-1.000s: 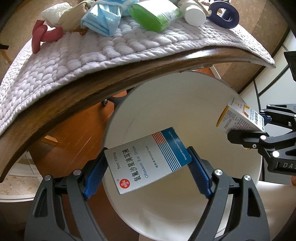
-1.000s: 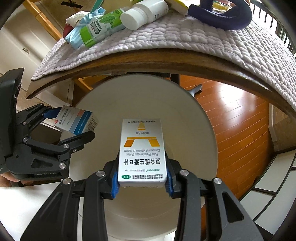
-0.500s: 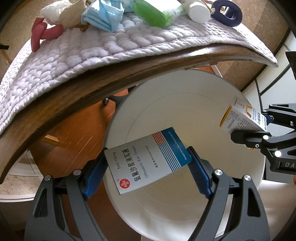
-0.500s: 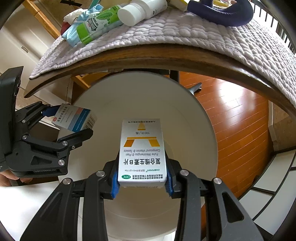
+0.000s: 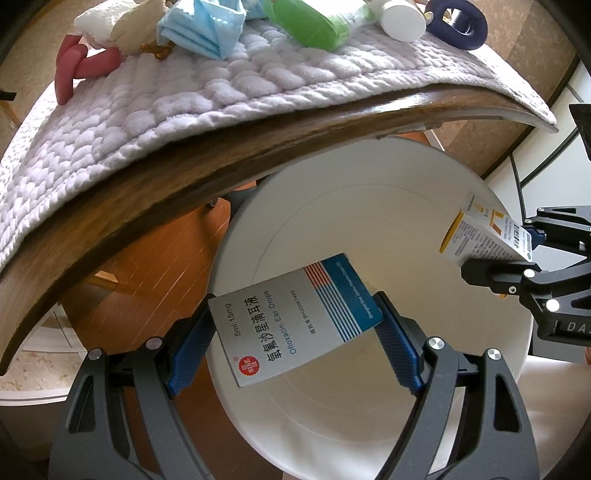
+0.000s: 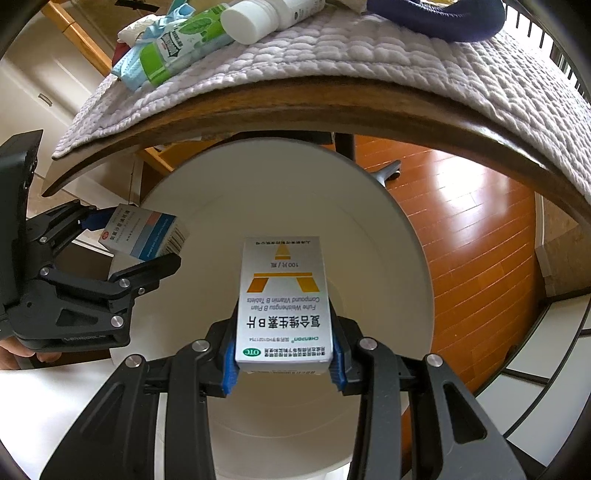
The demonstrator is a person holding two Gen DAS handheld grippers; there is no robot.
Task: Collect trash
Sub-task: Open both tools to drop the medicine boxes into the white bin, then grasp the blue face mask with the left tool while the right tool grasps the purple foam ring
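The left gripper [image 5: 295, 325] stands fairly wide, its blue pads pressed on the two short ends of an ear drops box [image 5: 295, 314], which it holds tilted above the open mouth of a white trash bin [image 5: 369, 206]. The right gripper [image 6: 282, 354] is drawn in narrow, clamped on the long sides of a vitamin B tablets box [image 6: 283, 302] near its lower end, the box standing out over the middle of the same bin [image 6: 399, 236]. Both boxes hang clear of the bin's rim and walls. The bin sits just below the near edge of a wooden tabletop [image 5: 184, 177] covered with a quilted mat [image 5: 184, 110]; a green tube [image 5: 317, 22], a blue face mask [image 5: 203, 33] and a white bottle [image 5: 402, 18] lie toward the mat's far edge.
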